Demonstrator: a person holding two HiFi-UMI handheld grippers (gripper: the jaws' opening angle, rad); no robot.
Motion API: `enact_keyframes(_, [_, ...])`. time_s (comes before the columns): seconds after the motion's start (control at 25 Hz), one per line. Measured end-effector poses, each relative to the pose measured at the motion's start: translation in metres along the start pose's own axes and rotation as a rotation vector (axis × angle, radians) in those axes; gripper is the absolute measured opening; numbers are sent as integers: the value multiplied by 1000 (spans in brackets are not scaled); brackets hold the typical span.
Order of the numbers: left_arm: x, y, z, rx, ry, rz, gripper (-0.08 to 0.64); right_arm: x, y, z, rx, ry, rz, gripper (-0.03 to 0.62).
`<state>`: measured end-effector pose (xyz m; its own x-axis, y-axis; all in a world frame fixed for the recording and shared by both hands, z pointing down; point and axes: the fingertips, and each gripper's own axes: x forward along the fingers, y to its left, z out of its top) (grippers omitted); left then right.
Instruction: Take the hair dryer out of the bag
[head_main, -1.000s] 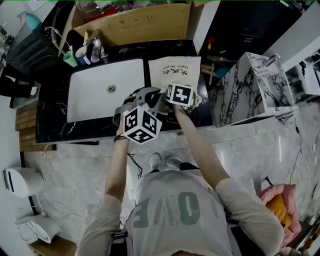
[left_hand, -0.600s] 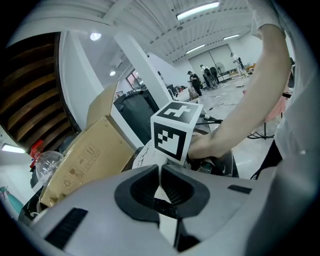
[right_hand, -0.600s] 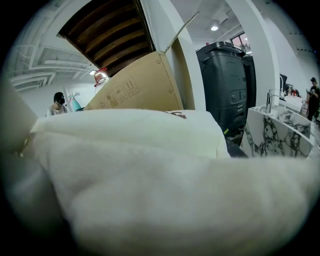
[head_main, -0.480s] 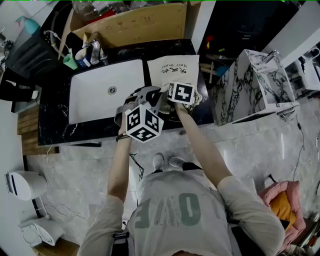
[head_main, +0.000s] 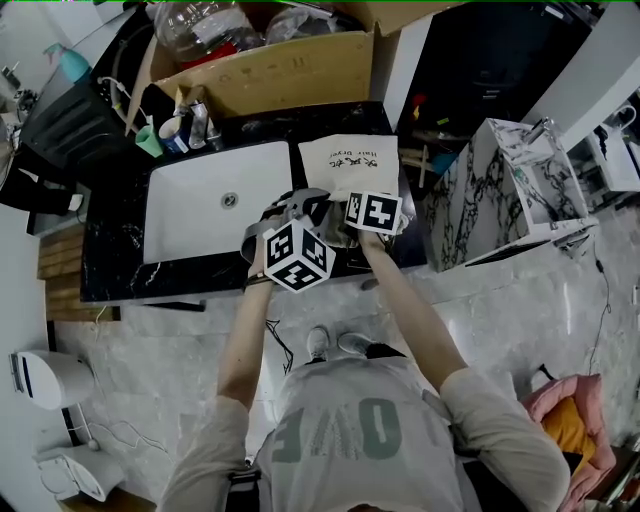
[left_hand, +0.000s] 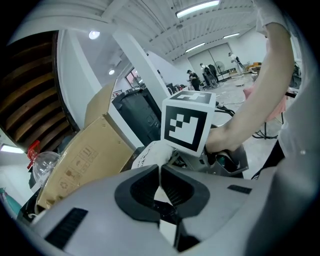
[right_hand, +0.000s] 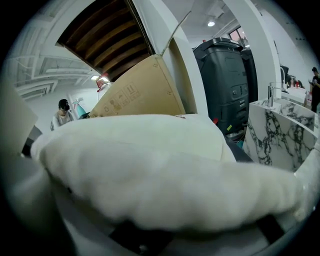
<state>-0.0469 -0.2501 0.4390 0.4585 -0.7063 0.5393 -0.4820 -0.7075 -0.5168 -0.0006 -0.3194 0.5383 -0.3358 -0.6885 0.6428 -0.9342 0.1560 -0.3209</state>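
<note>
Bag (head_main: 352, 158): lengthwise ahead, near end at both grippers. Left gripper (left_hand: 160, 175) pinches its edge; right gripper (head_main: 350, 220), jaws just closing, clasps its bulge.

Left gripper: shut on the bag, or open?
Shut on the bag: the left gripper has its jaws together in its own view, a strip of white cloth pinched between them.

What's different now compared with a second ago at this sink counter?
The right gripper has just been closing its jaws around the bulging white bag; whether they already press on it is unclear. The left gripper stayed shut on the bag's edge. Both hands and the bag on the counter kept their places.
</note>
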Motion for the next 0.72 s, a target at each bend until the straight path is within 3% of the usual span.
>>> enact_keyframes(0.36, [14,-2,-4,-26,7,-10,40,-25,5,-14,-31,-1,53,249])
enact_keyframes(0.72, [13,-3,0,-46,-2,-2,40,-70,13,-48,-158,-22,146,249])
